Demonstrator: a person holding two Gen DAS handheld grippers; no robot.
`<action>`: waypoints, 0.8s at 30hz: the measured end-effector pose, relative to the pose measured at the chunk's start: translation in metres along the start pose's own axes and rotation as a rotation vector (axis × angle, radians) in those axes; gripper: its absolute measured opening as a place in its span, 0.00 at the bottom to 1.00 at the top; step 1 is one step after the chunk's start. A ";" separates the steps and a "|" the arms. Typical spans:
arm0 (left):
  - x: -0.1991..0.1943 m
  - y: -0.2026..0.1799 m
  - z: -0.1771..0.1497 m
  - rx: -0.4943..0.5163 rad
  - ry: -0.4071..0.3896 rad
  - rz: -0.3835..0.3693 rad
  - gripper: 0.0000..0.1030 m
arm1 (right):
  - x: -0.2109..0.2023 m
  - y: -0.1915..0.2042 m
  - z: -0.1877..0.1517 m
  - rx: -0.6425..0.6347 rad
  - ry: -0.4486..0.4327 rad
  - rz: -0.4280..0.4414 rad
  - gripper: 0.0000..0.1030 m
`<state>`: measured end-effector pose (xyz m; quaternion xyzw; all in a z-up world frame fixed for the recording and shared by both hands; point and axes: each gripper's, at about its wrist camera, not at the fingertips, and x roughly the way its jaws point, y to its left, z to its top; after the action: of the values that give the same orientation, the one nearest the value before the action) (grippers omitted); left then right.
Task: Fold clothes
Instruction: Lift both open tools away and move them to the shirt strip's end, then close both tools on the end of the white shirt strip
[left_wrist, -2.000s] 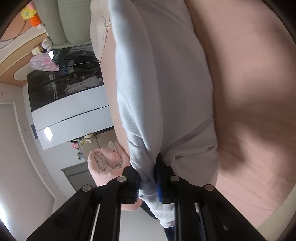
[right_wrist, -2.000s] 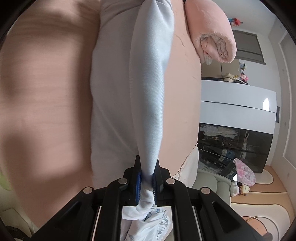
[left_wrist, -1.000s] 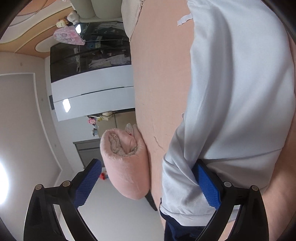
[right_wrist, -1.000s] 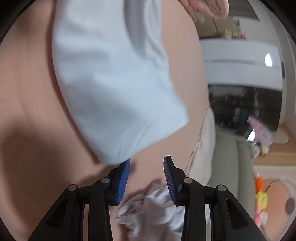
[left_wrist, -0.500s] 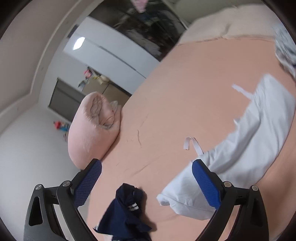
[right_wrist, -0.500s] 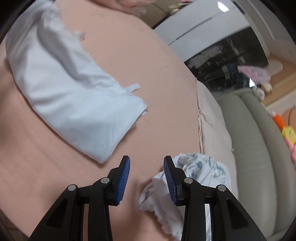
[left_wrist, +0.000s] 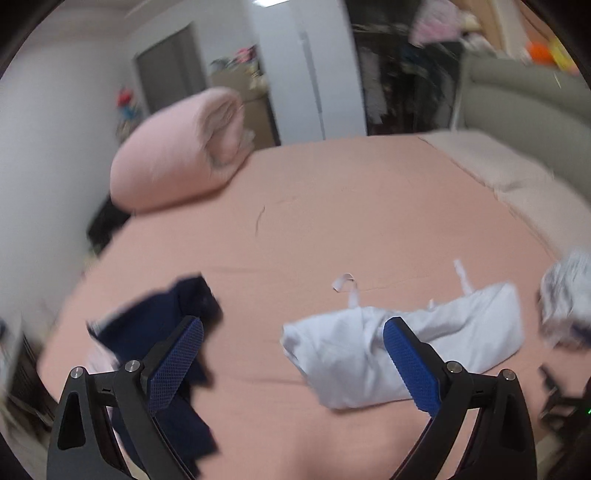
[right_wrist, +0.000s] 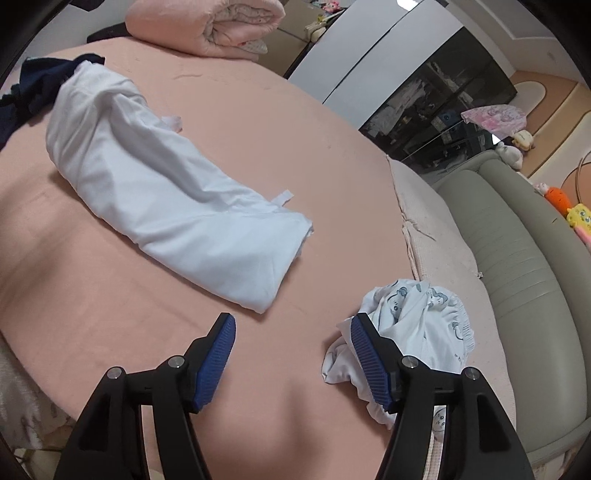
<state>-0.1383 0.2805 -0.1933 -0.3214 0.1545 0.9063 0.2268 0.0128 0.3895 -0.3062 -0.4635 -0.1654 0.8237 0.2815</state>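
- White garment (right_wrist: 173, 199) lies folded into a long rumpled bundle on the pink bed (right_wrist: 314, 155), ahead of both tools.
- Left tool (left_wrist: 291, 354) gapes wide, empty.
- Right tool (right_wrist: 291, 339) likewise spread, holding nothing.

Folded white garment (right_wrist: 162, 199) flat on pink bed (right_wrist: 295, 147)

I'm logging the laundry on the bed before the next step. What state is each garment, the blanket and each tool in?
Pale blue-white cotton garment: folded into a long bundle, lying flat, released.
Navy blue fabric garment: crumpled, unfolded.
White printed cloth garment: crumpled heap, unfolded.
Pink quilted blanket: rolled up at the bed's far edge.
Left tool: open, empty.
Right tool: open, empty.
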 end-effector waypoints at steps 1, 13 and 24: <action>-0.003 0.002 -0.001 -0.037 0.004 -0.022 0.97 | -0.002 -0.001 0.000 0.009 -0.003 -0.001 0.63; -0.003 -0.009 -0.013 -0.371 0.021 -0.323 0.97 | -0.019 -0.037 0.002 0.365 -0.039 0.230 0.67; 0.054 -0.009 -0.058 -0.476 -0.019 -0.272 0.97 | -0.009 -0.056 -0.005 0.633 -0.081 0.393 0.73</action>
<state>-0.1411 0.2798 -0.2732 -0.3751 -0.1093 0.8813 0.2659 0.0385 0.4277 -0.2732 -0.3434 0.1786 0.8901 0.2406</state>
